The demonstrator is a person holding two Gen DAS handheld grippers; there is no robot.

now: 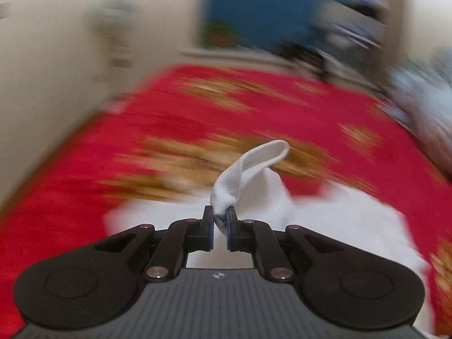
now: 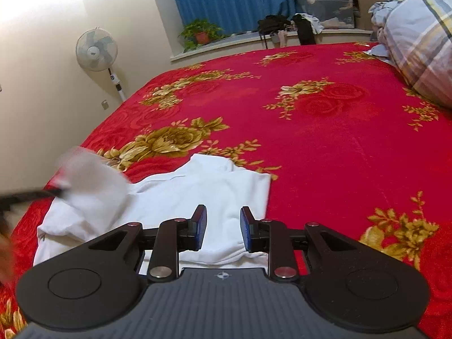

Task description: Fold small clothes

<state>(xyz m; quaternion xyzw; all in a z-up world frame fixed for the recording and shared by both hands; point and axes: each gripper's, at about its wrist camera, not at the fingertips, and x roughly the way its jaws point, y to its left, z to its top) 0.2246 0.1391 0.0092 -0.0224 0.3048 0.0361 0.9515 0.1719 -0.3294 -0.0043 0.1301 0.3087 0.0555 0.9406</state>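
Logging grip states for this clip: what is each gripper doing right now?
Left gripper: shut on a fold of the white garment.
Right gripper: open, holding nothing, above the garment.

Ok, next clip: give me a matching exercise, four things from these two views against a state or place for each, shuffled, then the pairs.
Things:
1. left gripper
2. right gripper
3. white garment
4. standing fan

States or places:
A. lying partly spread on the red floral blanket
B. jaws apart, nothing between them
C. beside the cream wall, past the bed's far left corner
D. jaws pinched on a fold of white fabric

Pairs: 1-D, 2-B, 3-A, 4-C
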